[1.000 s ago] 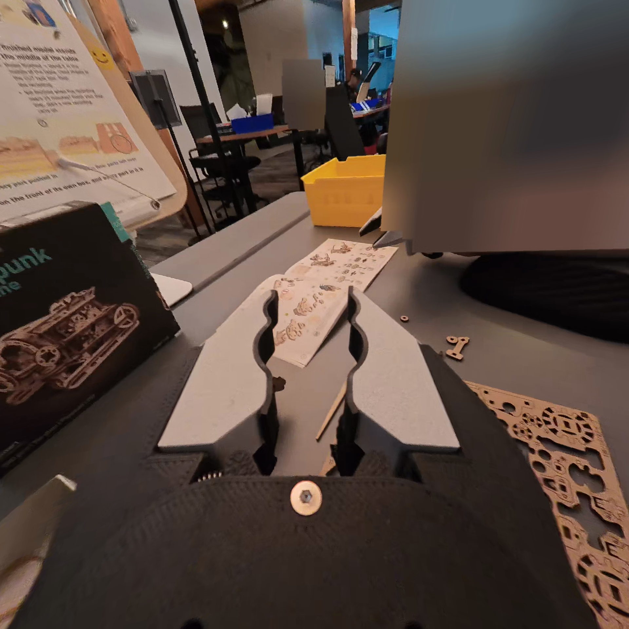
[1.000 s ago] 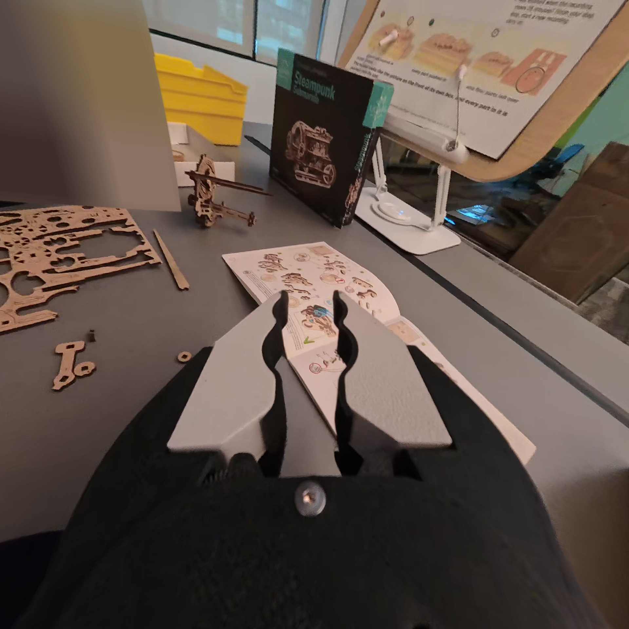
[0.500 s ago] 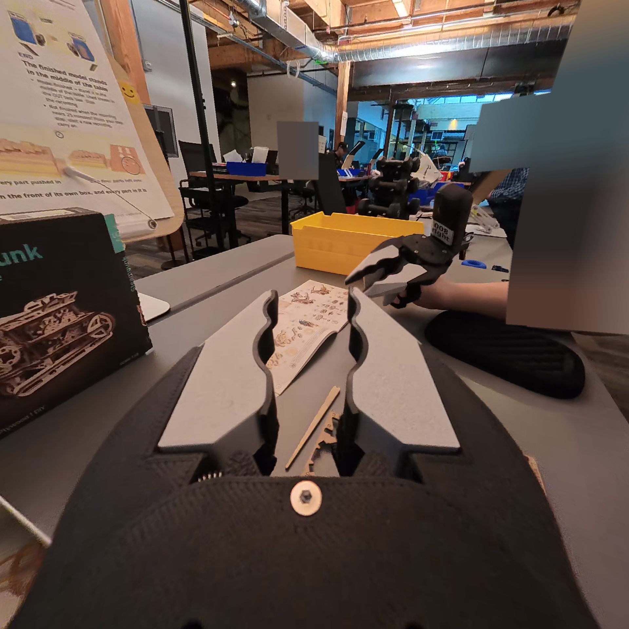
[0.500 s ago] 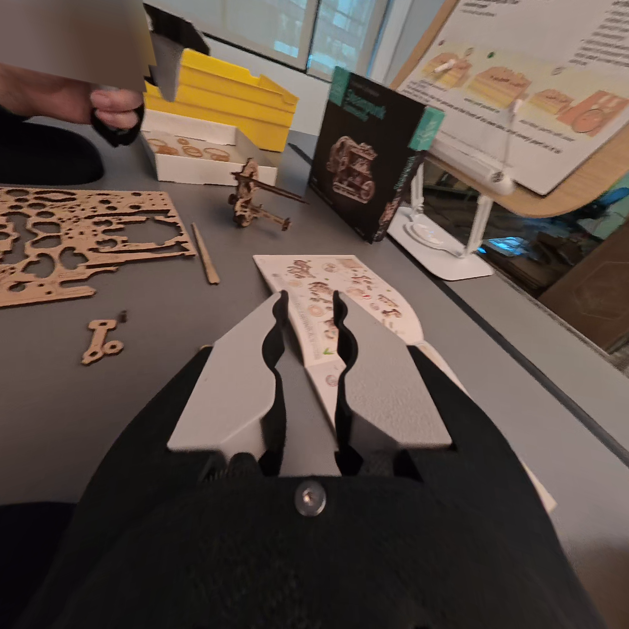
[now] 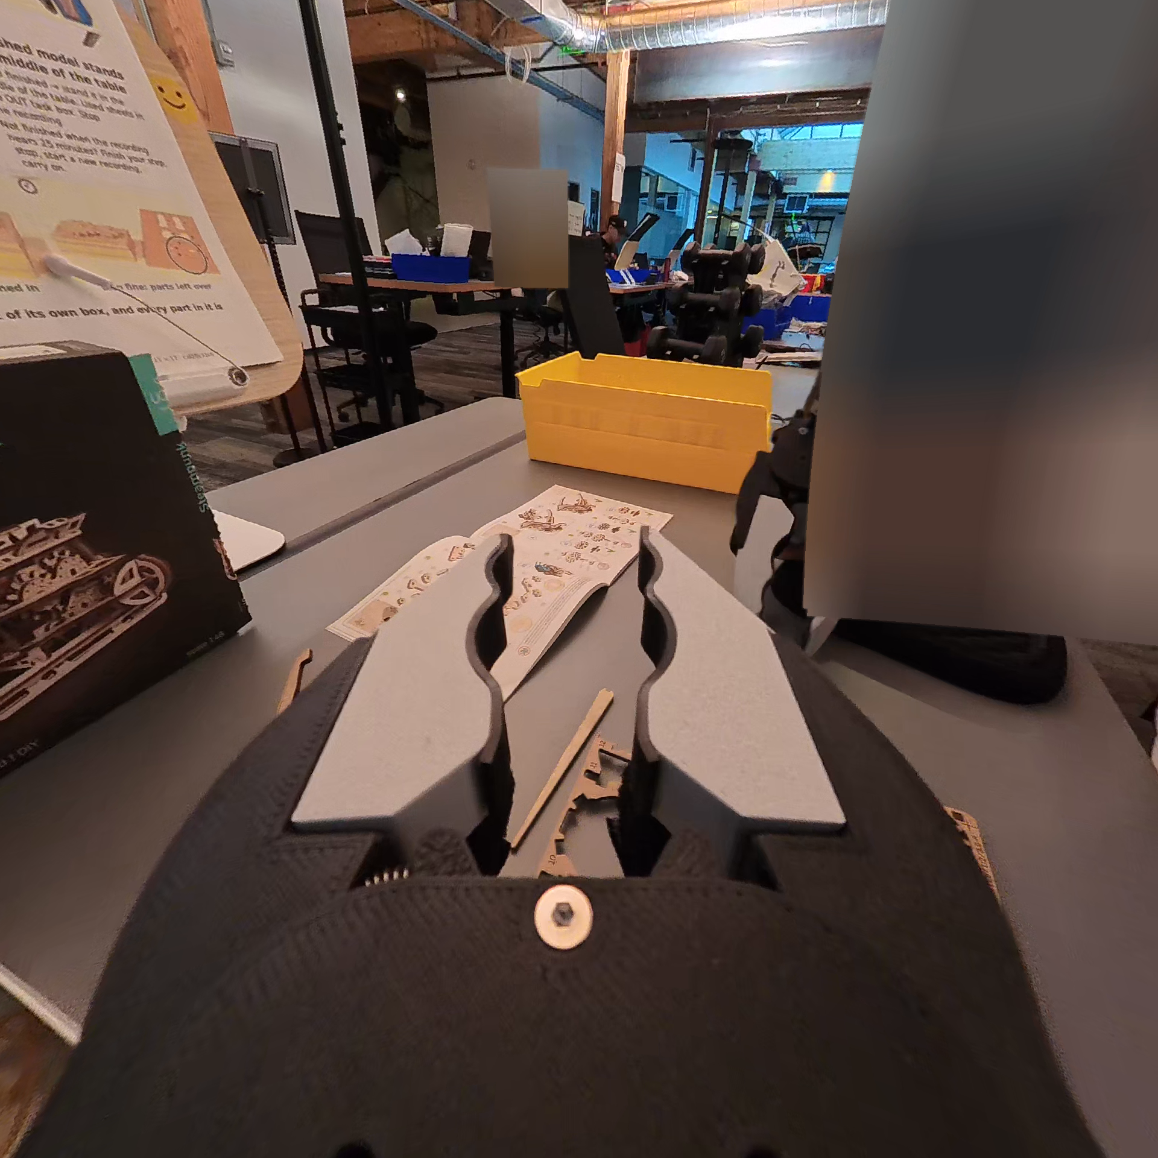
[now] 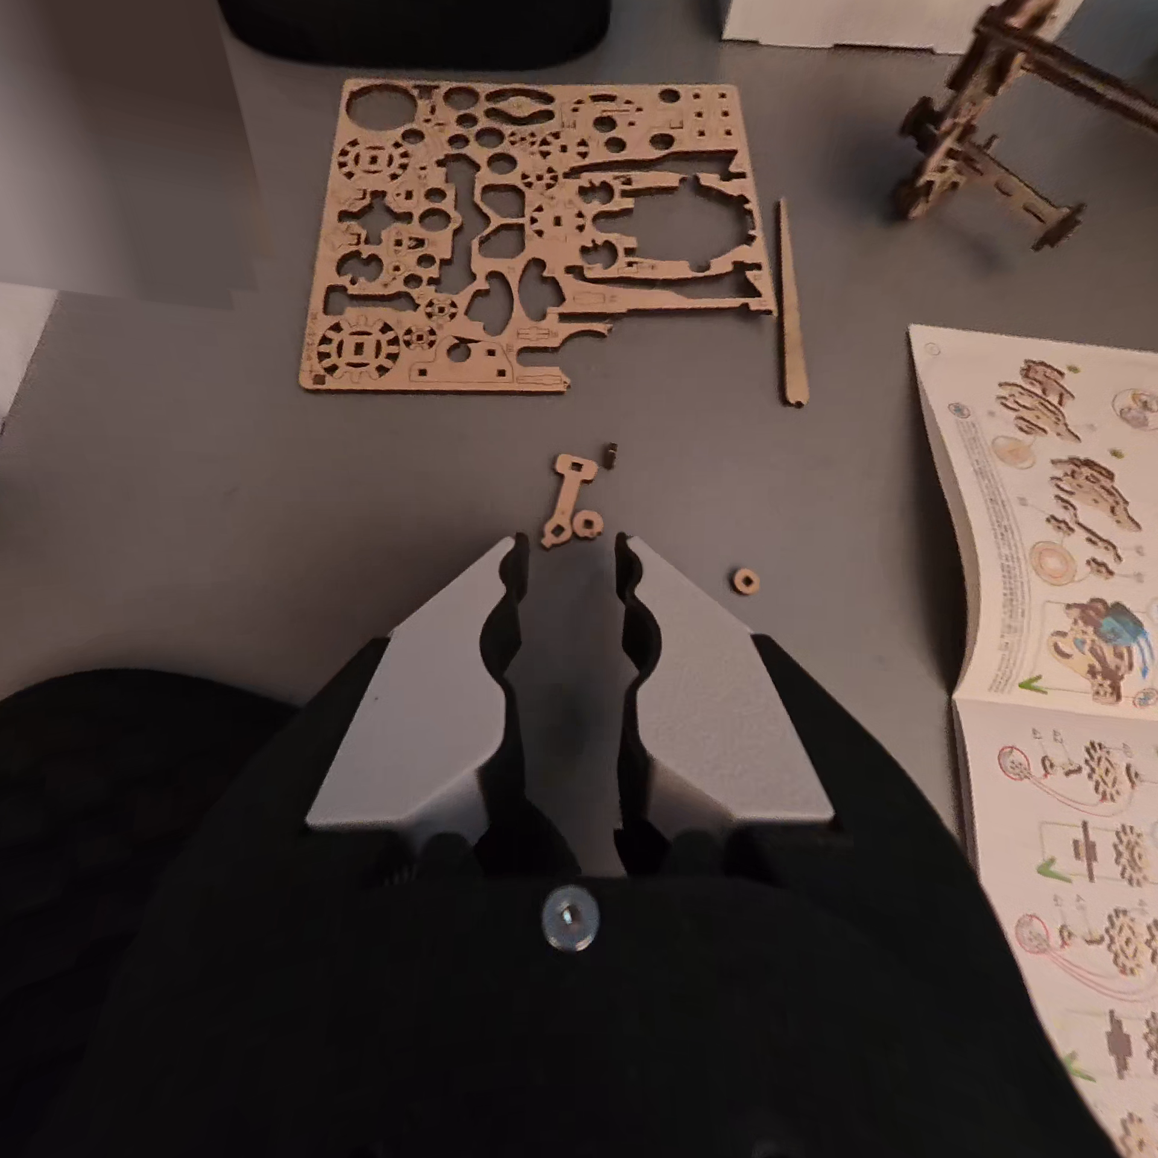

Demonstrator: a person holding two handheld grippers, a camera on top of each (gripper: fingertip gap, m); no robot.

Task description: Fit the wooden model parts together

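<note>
Right gripper (image 6: 567,539) now above lever piece (image 6: 567,501)

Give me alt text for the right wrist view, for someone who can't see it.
The open right gripper points down at a small lever-shaped wooden part on a grey table, with a punched-out parts sheet beyond it and an instruction booklet to its right.

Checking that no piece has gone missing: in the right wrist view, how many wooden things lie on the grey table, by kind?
Flat punched wooden sheet: 1
Long thin wooden stick: 1
Small loose wooden pieces: 3, a lever-shaped piece, a small toothed piece, a ring-shaped washer
Part-built dark wooden model: 1
Total: 6
</note>
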